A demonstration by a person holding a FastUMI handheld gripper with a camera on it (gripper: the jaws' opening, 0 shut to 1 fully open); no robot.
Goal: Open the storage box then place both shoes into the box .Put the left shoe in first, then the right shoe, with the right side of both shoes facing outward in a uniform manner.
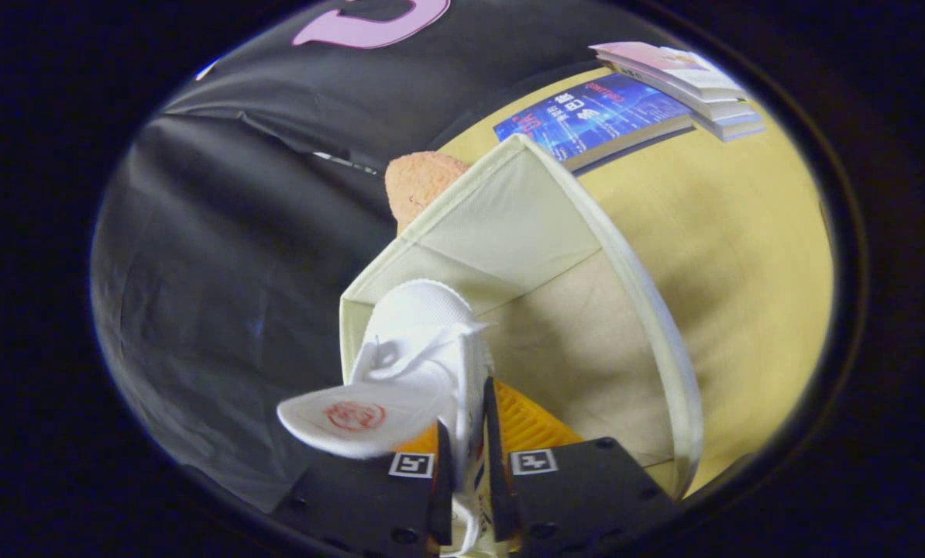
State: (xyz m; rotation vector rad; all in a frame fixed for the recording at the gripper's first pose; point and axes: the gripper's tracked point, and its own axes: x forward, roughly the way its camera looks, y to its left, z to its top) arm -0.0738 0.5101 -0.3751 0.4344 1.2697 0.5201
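A white canvas shoe (pixel 424 349) is pinched by its side wall between my two fingers, its toe pointing away from me into the open cream fabric storage box (pixel 509 225). The shoe's white tongue (pixel 354 418), with a red stamp on it, flops out to the left of the fingers. My gripper (pixel 469 457) is shut on the shoe's collar, over the box's near left corner. The box's beige floor (pixel 579 341) lies bare to the right of the shoe. The view is tilted, so the box appears rotated.
The box stands on a yellow tabletop (pixel 741 256). An orange fuzzy object (pixel 420 182) sits just behind the box's far wall. A blue-covered book (pixel 598 116) and a small stack of books (pixel 687 81) lie beyond the box on the table.
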